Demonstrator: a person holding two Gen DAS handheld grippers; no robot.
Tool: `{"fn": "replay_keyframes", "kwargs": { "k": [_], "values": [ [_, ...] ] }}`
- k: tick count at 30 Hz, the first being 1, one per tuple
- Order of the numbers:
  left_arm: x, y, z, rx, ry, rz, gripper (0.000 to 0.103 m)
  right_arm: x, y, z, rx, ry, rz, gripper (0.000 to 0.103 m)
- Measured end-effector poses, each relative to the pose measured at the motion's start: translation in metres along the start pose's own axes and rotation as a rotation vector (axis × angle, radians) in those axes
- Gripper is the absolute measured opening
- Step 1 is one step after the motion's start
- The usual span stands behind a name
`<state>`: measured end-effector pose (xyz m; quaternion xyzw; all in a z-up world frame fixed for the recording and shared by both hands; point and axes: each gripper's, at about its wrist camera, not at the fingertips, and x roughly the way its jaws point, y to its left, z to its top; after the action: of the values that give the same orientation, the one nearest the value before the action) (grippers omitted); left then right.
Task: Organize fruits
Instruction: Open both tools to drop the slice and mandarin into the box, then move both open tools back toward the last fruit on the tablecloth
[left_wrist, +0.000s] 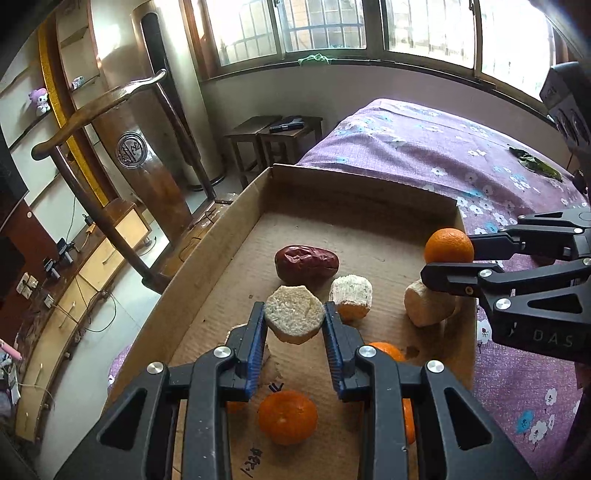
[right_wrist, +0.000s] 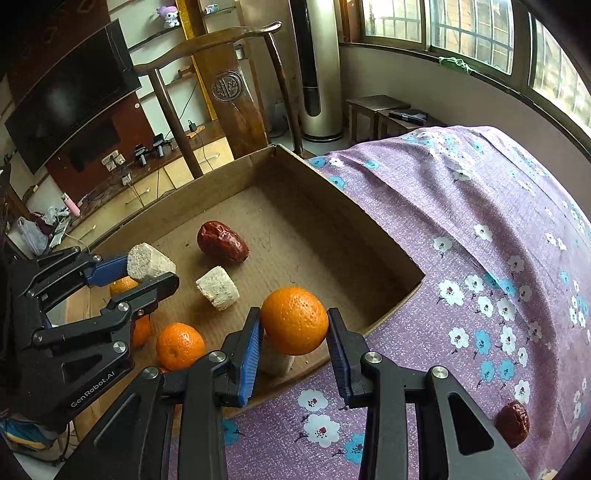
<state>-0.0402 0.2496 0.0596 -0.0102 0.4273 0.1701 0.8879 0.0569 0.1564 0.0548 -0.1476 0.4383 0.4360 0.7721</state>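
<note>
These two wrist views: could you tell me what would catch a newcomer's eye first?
The round orange mandarin between the right gripper pads, over the shallow cardboard box's near edge. Next, the pale hexagonal cut chunk clamped in the left gripper, with a wrinkled dark-red date lying behind it.

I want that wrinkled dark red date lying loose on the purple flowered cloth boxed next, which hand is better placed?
Probably right: the wrinkled dark red date lies beside the right gripper, though it first must drop its orange. The left gripper holds a pale chunk.

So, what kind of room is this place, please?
Probably a home living room or bedroom: a wall-mounted television over a low cabinet, a carved wooden armchair, and a bed or table under a purple floral cloth beside barred windows.
</note>
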Motion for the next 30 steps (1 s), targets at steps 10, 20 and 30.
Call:
{"fn": "replay_keyframes", "kwargs": {
  "k": [10,20,30],
  "values": [
    [-0.009,0.003,0.0,-0.036,-0.035,0.023,0.071,-0.015,0.004,-0.008,0.018,-0.019,0.012,0.059],
    [-0.031,-0.005,-0.001,-0.072,-0.101,0.027,0.081,-0.051,-0.003,-0.038,0.055,-0.066,-0.042,0.076],
    [-0.06,-0.052,0.001,-0.031,-0.162,-0.06,0.085,-0.102,-0.03,-0.096,0.154,-0.106,-0.132,0.078]
  ]
}}
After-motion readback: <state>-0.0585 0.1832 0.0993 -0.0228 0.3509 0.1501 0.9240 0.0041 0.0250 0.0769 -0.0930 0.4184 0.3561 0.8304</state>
